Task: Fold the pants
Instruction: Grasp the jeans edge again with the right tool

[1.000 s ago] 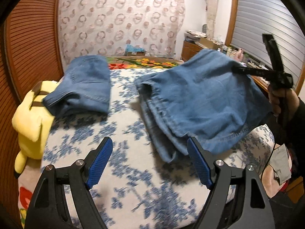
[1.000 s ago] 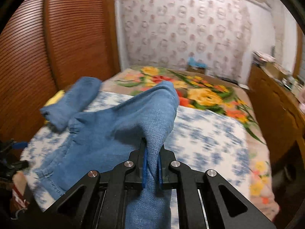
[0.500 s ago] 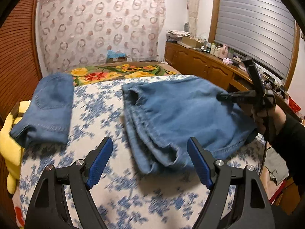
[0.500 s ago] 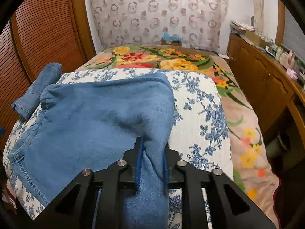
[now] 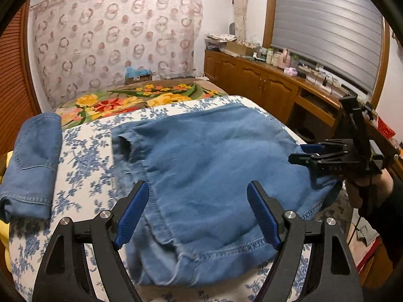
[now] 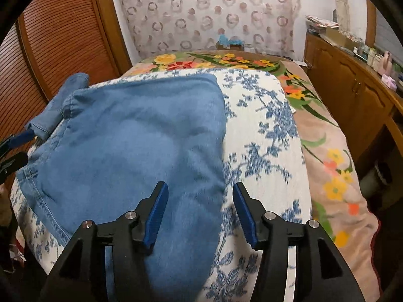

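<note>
folded pants [image 6: 131,151] flat, both grippers — fingers apart

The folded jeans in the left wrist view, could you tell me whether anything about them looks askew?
Slightly. The jeans lie folded on the bedspread, but at the near edge the lower layers stick out left beyond the top layer, so the edges do not line up.

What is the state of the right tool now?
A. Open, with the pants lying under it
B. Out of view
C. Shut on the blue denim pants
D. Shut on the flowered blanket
A: the right tool has its blue pads spread apart, and the blue denim pants lie flat beneath them on the bed.
</note>
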Demonstrator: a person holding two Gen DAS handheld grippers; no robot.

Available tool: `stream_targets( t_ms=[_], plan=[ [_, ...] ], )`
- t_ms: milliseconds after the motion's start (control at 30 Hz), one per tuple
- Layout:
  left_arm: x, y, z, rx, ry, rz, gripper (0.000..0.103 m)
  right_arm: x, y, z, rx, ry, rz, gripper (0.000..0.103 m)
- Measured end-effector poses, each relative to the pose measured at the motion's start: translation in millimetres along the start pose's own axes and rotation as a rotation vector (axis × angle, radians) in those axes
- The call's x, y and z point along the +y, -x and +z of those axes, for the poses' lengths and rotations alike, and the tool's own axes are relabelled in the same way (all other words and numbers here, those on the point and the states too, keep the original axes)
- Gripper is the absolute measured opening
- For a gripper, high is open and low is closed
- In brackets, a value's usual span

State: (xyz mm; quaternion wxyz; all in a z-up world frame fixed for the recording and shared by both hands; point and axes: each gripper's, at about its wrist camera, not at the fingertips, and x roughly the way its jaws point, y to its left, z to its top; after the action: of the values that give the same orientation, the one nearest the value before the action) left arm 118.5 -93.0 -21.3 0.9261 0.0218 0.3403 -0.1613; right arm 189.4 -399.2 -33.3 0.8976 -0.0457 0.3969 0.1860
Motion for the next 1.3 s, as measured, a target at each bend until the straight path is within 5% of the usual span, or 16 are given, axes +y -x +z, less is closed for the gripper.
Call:
stream_targets(
  t_ms=[1000,1300],
  plan=[
    [-33.2,-42.2,-26.7,0.086,-0.068,0.006,0.081,2.8,-5.3,-18.1,-0.029,0.006,0.024,0.058],
    [-30.8,-38.3,-29.3,0.090,-0.072,0.004,0.081,15.3,0.2,-11.9,-0.033,0.020,0.099,0.013]
  ],
)
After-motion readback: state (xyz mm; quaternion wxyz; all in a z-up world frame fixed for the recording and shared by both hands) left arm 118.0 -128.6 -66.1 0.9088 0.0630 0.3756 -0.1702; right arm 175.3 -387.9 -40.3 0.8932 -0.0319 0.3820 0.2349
